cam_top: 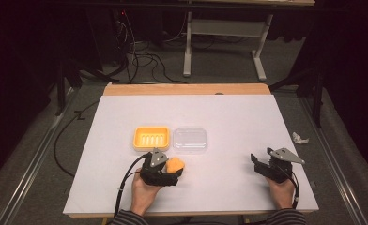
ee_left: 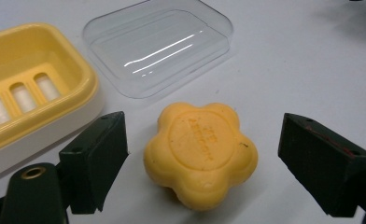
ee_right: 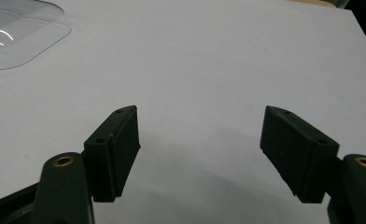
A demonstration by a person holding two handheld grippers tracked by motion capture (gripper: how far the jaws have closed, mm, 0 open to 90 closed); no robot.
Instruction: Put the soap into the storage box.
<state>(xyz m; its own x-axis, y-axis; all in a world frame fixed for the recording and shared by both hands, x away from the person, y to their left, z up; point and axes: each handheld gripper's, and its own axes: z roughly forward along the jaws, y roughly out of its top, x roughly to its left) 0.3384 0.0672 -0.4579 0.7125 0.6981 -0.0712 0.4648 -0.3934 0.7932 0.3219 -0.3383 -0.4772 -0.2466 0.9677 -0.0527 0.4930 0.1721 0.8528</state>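
Observation:
A flower-shaped orange soap [ee_left: 200, 153] lies on the white table, also seen as the soap [cam_top: 175, 165] in the high view. My left gripper [ee_left: 202, 140] is open, its two black jaws standing either side of the soap without touching it; from above the left gripper [cam_top: 165, 172] sits at the table's front left. A yellow soap dish [cam_top: 150, 138] with slotted bottom rests just beyond, and its clear lid [cam_top: 190, 139] lies beside it on the right. My right gripper [ee_right: 200, 135] is open over bare table, at the front right as the right gripper [cam_top: 262, 164].
The white table top [cam_top: 229, 112] has a wooden strip along its far edge. A crumpled bit of paper [cam_top: 299, 138] lies off the table's right side. Cables [cam_top: 140, 56] and a desk frame stand on the floor behind.

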